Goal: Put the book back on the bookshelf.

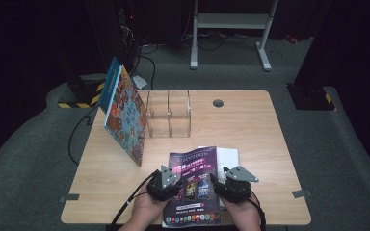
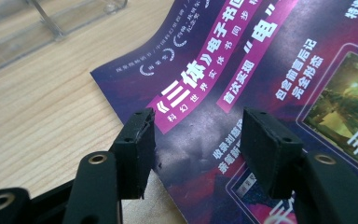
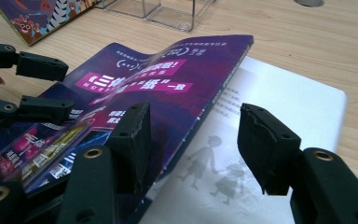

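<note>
Two tongs hover over the purple magazine (image 1: 195,187) lying at the near edge of the desk (image 1: 250,125): my left tongs (image 1: 172,177) stand parted over its left margin and my right tongs (image 1: 220,182) parted astride its right edge, neither pinching anything. I judge it light, floppy and glossy, so the cover will bow and slide. Its right edge already curls off the white page (image 3: 279,107) beneath, so I'd pinch there.
</note>
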Motion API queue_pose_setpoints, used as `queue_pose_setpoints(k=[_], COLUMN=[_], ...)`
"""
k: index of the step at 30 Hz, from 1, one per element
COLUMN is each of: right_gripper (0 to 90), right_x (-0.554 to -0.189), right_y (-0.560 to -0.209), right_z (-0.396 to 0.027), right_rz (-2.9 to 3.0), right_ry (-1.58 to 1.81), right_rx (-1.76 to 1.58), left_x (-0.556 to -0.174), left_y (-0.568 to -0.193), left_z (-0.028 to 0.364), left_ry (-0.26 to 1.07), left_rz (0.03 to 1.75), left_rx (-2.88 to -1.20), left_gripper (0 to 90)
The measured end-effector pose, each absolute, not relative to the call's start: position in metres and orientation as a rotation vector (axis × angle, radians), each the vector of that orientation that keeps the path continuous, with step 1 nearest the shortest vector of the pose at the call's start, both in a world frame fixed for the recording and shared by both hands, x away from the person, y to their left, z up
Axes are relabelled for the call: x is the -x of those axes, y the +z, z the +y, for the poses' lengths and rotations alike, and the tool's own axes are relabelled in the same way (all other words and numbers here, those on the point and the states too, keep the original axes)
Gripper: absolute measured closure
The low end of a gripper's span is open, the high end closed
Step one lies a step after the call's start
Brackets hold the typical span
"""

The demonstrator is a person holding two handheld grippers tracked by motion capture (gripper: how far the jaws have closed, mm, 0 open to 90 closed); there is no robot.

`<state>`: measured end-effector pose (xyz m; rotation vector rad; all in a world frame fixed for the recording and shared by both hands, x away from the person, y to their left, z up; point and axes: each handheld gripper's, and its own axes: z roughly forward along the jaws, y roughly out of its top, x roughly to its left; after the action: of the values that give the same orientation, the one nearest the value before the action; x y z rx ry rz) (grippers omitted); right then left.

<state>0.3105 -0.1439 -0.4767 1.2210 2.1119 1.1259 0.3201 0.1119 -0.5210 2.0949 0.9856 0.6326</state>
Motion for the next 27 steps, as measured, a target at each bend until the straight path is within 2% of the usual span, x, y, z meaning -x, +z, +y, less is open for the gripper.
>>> queue_pose_setpoints(k=[18, 27], right_gripper=[36.0, 33.6], right_x=[-0.344, -0.346], right_y=[-0.482, -0.484], right_z=[-0.133, -0.133], right_rz=[2.206, 2.222], right_ry=[1.155, 1.15], right_rx=[-1.327, -1.349], left_x=[-0.331, -0.337], left_y=[-0.521, -0.522], left_z=[0.115, 0.115], left_ry=[0.616, 0.631], left_rz=[1.007, 1.027], left_rx=[-2.09, -2.081], left_gripper=[44.7, 45.1])
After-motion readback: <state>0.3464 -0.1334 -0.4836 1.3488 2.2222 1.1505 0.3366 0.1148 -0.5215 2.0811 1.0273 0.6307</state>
